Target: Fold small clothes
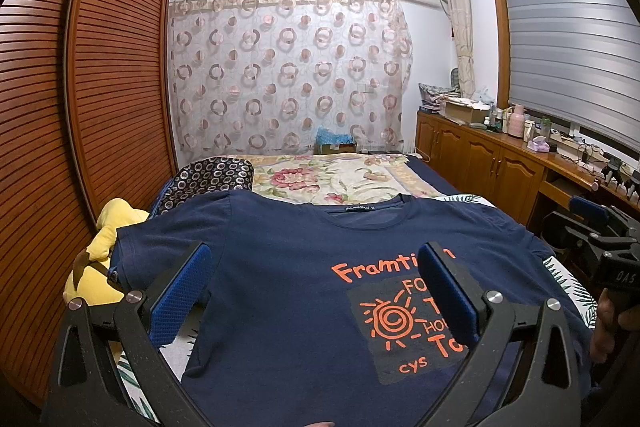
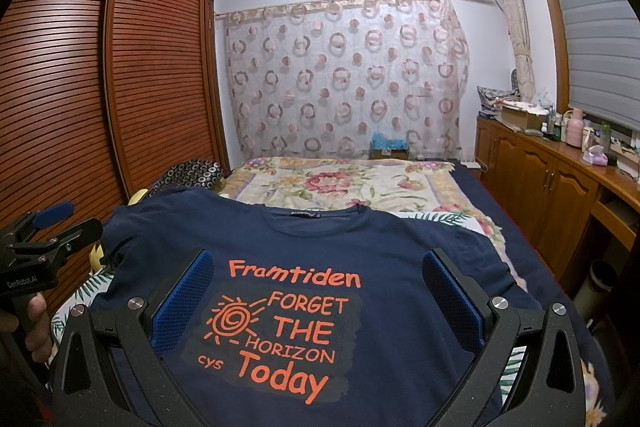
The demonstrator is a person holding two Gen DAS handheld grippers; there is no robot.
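Note:
A navy T-shirt [image 1: 280,267] with an orange sun print and lettering lies spread flat, front up, on the bed, collar away from me; it also shows in the right wrist view [image 2: 360,243]. My left gripper [image 1: 316,291] is open and empty, hovering above the shirt's left half. My right gripper [image 2: 318,299] is open and empty above the printed chest area. The right gripper also shows at the right edge of the left wrist view [image 1: 600,227], and the left gripper at the left edge of the right wrist view [image 2: 48,227].
The bed has a floral blanket [image 1: 332,179] beyond the shirt. A yellow plush toy [image 1: 100,259] and a patterned pillow [image 1: 212,175] lie at the left by the slatted wardrobe [image 1: 80,107]. Wooden cabinets [image 1: 500,163] with clutter run along the right.

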